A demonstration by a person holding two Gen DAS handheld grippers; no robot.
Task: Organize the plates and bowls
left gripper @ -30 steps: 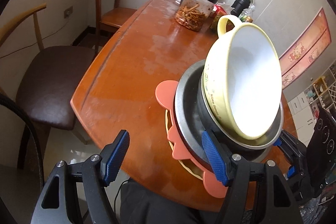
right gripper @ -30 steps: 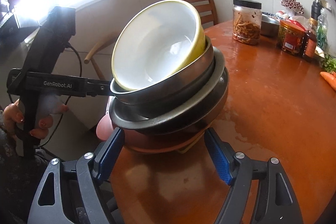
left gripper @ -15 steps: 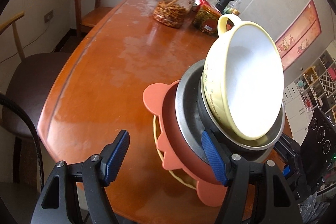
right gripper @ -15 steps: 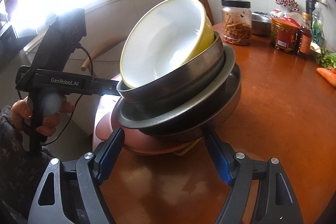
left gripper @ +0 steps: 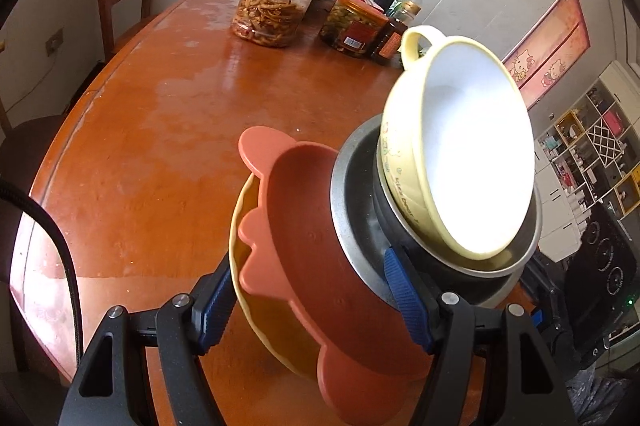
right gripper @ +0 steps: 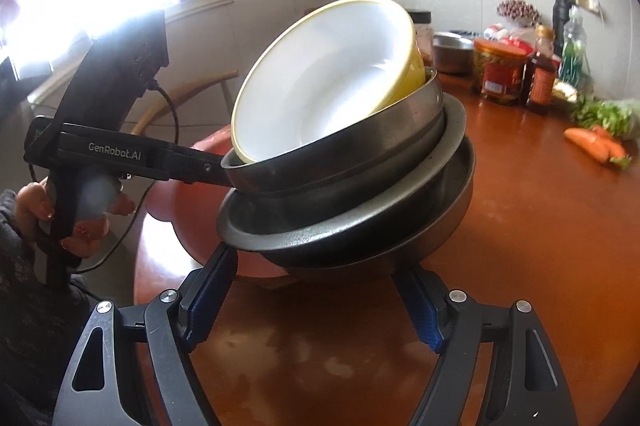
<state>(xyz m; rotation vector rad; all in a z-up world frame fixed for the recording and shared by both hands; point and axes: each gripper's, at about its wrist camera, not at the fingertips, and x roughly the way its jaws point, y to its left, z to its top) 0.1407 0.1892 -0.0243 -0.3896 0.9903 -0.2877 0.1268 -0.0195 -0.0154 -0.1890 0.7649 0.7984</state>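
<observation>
Both tongs (left gripper: 316, 300) (right gripper: 316, 300) apparently clamp tilted stack (right gripper: 352, 186) — bowls, plates.

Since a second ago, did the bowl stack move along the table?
Yes. The bowl stack has moved farther onto the table, closer to the clear jar.

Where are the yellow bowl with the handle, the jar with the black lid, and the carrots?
yellow bowl (left gripper: 476, 162): left wrist view, on its white inside.
jar (left gripper: 274, 10): left wrist view, on its clear side wall.
carrots (right gripper: 594, 142): right wrist view, on the orange body.
</observation>
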